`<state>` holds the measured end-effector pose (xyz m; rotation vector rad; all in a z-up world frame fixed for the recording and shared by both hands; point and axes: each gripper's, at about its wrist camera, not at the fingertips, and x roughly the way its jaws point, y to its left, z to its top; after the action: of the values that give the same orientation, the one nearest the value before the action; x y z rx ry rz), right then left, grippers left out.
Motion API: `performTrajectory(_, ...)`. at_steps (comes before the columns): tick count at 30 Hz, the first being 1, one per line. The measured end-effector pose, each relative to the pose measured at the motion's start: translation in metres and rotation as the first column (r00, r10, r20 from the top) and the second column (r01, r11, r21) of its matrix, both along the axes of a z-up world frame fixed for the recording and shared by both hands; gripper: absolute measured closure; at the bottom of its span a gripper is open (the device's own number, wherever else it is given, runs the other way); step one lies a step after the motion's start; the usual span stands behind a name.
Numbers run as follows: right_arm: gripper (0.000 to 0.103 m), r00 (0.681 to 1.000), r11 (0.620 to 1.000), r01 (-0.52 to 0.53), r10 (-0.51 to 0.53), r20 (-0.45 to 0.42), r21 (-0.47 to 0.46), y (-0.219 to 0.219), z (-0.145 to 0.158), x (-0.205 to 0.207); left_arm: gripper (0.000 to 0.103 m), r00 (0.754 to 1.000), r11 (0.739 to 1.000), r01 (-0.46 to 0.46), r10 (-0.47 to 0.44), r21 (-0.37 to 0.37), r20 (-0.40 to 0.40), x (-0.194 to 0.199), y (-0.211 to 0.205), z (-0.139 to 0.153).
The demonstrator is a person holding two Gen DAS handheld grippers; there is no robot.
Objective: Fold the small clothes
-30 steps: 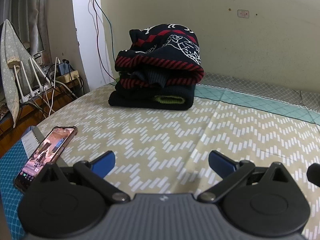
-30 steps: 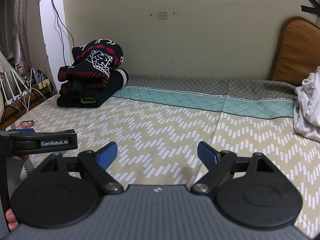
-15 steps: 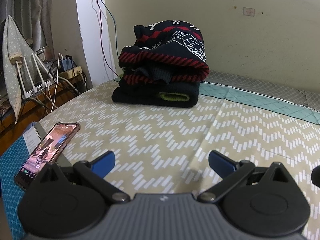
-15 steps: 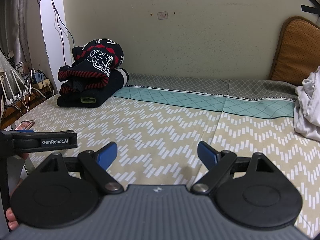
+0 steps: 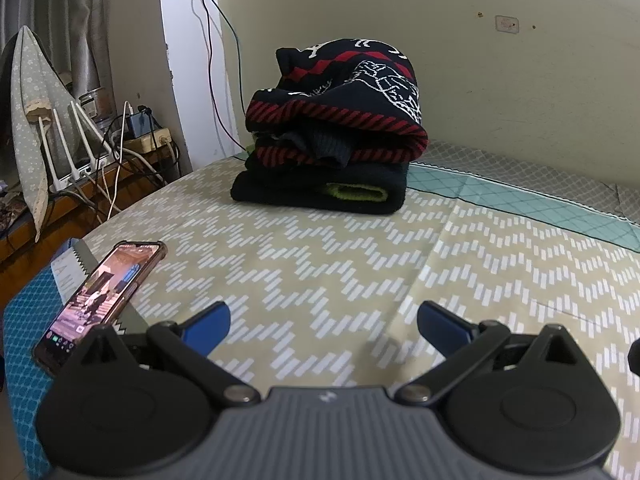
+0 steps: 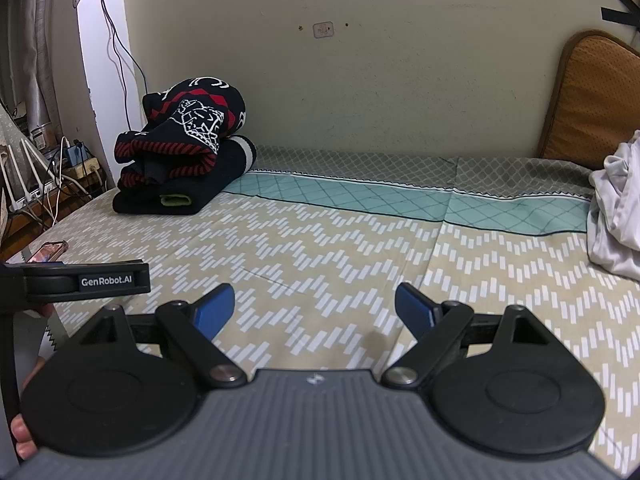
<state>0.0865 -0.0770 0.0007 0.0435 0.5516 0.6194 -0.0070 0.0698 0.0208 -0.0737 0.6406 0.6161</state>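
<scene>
A stack of folded dark knitwear (image 5: 332, 136) with red stripes and white patterns sits at the far left of the bed; it also shows in the right wrist view (image 6: 180, 168). A crumpled white garment (image 6: 616, 208) lies at the bed's right edge. My left gripper (image 5: 322, 322) is open and empty, low over the patterned sheet, well short of the stack. My right gripper (image 6: 314, 308) is open and empty over the middle of the bed. The left gripper's body (image 6: 76, 280) shows at the left of the right wrist view.
A phone (image 5: 100, 300) with a lit screen leans on a notebook at the bed's near left corner. Cables, a router and a power strip (image 5: 100, 152) sit on a shelf left of the bed. A brown cushion (image 6: 592, 96) leans on the wall at the right.
The left gripper has turned slightly left, so the stack and phone sit further right in its view. The right gripper has stayed still.
</scene>
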Motion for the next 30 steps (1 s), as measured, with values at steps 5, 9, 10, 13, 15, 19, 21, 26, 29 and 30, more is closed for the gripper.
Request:
performTrajectory(5, 0.014, 1.0, 1.0, -0.003, 0.003, 0.002, -0.002, 0.0002, -0.0003, -0.0003, 0.0, 1.0, 1.0, -0.005, 0.005, 0.004, 0.001, -0.0004, 0.0003, 0.0)
performTrajectory(9, 0.014, 1.0, 1.0, -0.004, 0.004, 0.002, -0.002, 0.0003, -0.0003, -0.0001, 0.0, 1.0, 1.0, -0.011, 0.011, 0.002, 0.0, 0.0003, 0.0009, 0.0)
performTrajectory(10, 0.014, 1.0, 1.0, -0.004, 0.004, 0.002, -0.002, 0.0004, -0.0002, 0.0, 0.0, 1.0, 1.0, -0.012, 0.012, 0.002, 0.001, 0.0, 0.0008, 0.0)
performTrajectory(13, 0.014, 1.0, 1.0, -0.003, 0.003, 0.001, -0.002, 0.0004, -0.0002, -0.0001, 0.0, 1.0, 1.0, -0.012, 0.012, 0.005, 0.001, 0.0, 0.0005, 0.0)
performTrajectory(15, 0.014, 1.0, 1.0, -0.006, 0.006, 0.001, -0.002, 0.0003, -0.0004, -0.0001, 0.0, 1.0, 1.0, -0.013, 0.013, 0.008, 0.002, 0.0, 0.0002, 0.0)
performTrajectory(19, 0.014, 1.0, 1.0, -0.008, 0.008, 0.001, -0.003, 0.0005, -0.0004, 0.0003, 0.0, 1.0, 1.0, -0.015, 0.015, 0.009, 0.003, -0.0002, -0.0002, 0.0003)
performTrajectory(21, 0.014, 1.0, 1.0, -0.008, 0.008, 0.002, -0.003, 0.0003, -0.0003, -0.0002, 0.0, 1.0, 1.0, -0.016, 0.016, 0.009, 0.003, 0.0, 0.0001, 0.0001)
performTrajectory(26, 0.014, 1.0, 1.0, -0.008, 0.008, 0.001, -0.003, 0.0008, -0.0002, 0.0004, 0.0, 1.0, 1.0, -0.022, 0.021, 0.015, 0.005, -0.001, -0.0004, 0.0007)
performTrajectory(29, 0.014, 1.0, 1.0, -0.008, 0.008, 0.001, -0.004, 0.0008, -0.0002, 0.0002, 0.0, 1.0, 1.0, -0.022, 0.022, 0.016, 0.005, -0.0012, -0.0008, 0.0007)
performTrajectory(30, 0.014, 1.0, 1.0, -0.008, 0.008, 0.001, -0.004, 0.0006, -0.0001, -0.0001, 0.0, 1.0, 1.0, -0.022, 0.022, 0.016, 0.005, -0.0013, -0.0007, 0.0007)
